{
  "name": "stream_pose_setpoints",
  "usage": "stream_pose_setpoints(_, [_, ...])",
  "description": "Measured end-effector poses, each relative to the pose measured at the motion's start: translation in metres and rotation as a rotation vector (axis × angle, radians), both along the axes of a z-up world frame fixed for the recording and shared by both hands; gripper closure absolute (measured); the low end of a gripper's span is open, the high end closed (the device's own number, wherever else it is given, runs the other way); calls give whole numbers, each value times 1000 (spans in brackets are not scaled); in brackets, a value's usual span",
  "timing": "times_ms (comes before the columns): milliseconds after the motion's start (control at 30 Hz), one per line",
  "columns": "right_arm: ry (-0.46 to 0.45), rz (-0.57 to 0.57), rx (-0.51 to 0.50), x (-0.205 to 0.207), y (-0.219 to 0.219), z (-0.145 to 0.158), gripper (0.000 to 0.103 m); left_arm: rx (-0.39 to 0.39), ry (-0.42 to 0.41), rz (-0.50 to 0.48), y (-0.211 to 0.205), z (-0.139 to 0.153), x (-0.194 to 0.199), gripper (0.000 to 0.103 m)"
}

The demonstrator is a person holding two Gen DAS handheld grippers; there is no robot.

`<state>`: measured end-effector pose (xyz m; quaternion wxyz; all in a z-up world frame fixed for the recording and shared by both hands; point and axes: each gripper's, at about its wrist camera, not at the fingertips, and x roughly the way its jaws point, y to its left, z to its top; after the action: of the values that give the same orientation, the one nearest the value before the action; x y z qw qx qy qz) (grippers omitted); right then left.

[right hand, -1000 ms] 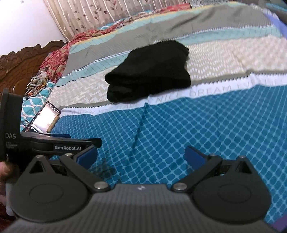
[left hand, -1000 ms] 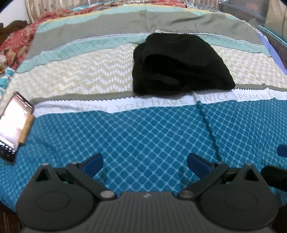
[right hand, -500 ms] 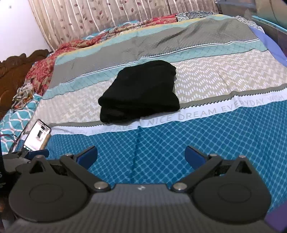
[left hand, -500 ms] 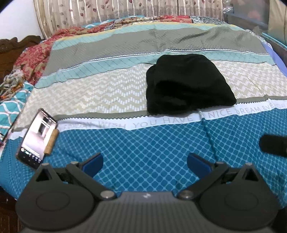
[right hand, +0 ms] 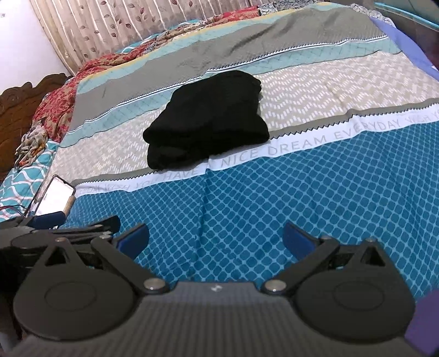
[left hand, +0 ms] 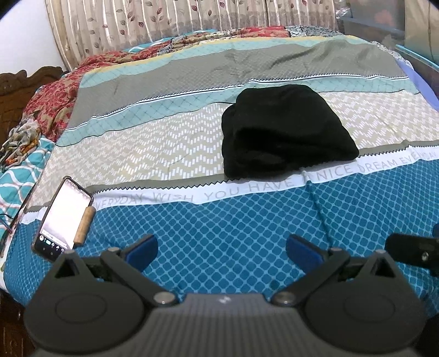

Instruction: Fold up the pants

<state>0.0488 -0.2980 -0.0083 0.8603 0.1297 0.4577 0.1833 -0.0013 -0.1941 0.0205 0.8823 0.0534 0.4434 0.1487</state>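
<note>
One bed [left hand: 192, 241] fills both views, covered by a single banded spread: blue diamond pattern nearest the cameras, then a white strip of lettering, beige chevrons, teal and grey. On it lies one pair of black pants [left hand: 285, 131], already folded into a compact bundle. It sits on the beige band with its near edge touching the lettered strip. In the left wrist view its long axis runs roughly across the bed, with the thick rolled fold at its left end and the flatter end to the right; in the right wrist view the bundle [right hand: 208, 120] slants from near-left to far-right.

One phone [left hand: 63, 219] with a lit screen lies at the bed's left edge, well apart from the pants.

There are two tools. The left tool [left hand: 221, 250] and the right tool [right hand: 215, 239] both hang above the blue band, fingers spread wide, holding nothing.

Compared with a second ago, both cameras have pulled back and tilted up: the pants look farther off, and the curtain [left hand: 170, 24] behind the bed now shows.
</note>
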Motion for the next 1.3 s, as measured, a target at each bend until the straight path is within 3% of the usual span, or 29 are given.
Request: stream_pose_setpoints(1300, [36, -10, 33, -3, -5, -5, 0, 23, 66, 34, 3, -17, 0, 0])
